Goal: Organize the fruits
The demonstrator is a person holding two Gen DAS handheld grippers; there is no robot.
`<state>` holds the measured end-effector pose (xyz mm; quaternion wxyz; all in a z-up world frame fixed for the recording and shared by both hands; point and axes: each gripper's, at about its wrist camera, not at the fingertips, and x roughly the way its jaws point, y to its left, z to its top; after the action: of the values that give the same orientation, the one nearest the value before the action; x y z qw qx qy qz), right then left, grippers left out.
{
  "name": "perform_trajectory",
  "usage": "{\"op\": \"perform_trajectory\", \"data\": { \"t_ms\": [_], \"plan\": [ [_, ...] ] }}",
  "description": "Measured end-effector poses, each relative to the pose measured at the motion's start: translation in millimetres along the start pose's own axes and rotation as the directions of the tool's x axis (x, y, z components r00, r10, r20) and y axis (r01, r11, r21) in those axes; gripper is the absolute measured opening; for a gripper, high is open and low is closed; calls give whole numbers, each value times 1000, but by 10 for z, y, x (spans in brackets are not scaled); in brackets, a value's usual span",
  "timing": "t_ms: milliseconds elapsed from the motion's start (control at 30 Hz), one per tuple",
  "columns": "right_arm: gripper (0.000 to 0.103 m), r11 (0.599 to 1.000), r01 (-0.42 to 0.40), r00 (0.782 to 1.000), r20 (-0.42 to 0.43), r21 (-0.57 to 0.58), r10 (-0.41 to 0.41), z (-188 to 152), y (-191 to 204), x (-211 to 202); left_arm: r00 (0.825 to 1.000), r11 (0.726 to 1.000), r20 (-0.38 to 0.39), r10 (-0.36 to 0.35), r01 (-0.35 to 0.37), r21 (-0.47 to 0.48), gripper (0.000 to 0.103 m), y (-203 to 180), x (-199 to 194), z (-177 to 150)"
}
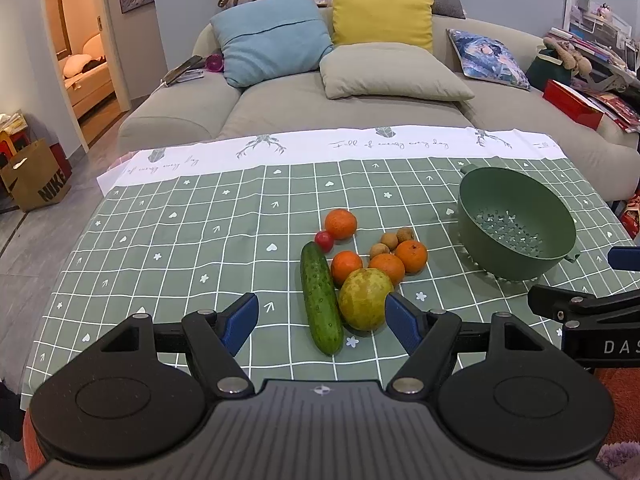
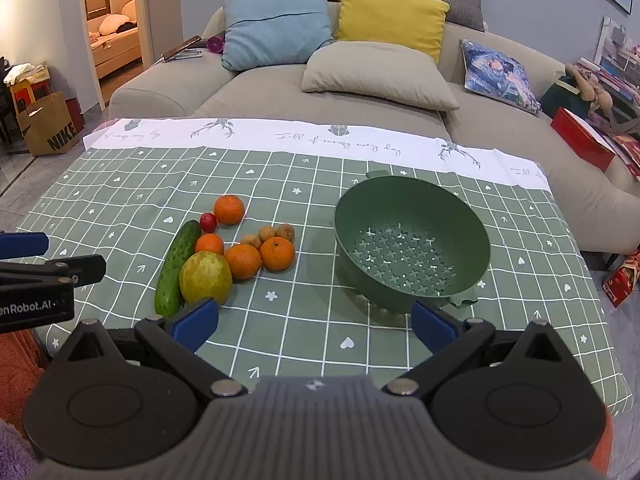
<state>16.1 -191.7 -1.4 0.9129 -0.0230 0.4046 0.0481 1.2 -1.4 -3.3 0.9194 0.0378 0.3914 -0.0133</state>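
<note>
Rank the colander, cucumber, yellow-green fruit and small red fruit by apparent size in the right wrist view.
1. colander
2. cucumber
3. yellow-green fruit; rounder than the cucumber, so those two are close
4. small red fruit

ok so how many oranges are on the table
4. One orange sits farthest back beside the small red fruit, one next to the cucumber, and two side by side right of the pear. None looks hidden.
</note>
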Motion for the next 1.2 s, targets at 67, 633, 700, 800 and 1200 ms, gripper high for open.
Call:
{"op": "perform_trajectory", "data": {
  "t_ms": [67,633,700,800,1200],
  "plan": [
    [98,1000,0,1000,-2,3,0,1,-7,5,1000,1000,0,1,-1,0,84,2,-1,-3],
    [98,1000,-9,1000,-17,11,9,-16,-12,43,1000,1000,-9,8,-8,-3,85,18,3,-11],
    [98,1000,-10,1000,-20,11,10,-17,-10,45,1000,1000,-10,9,-9,-2,85,20,4,-16],
    [98,1000,-9,1000,-24,13,10,-16,-11,49,1000,1000,-10,9,-9,-2,85,20,4,-19],
    [98,1000,-9,999,-35,19,10,-9,-15,61,1000,1000,-11,9,-9,1,85,22,9,-24]
  ]
}}
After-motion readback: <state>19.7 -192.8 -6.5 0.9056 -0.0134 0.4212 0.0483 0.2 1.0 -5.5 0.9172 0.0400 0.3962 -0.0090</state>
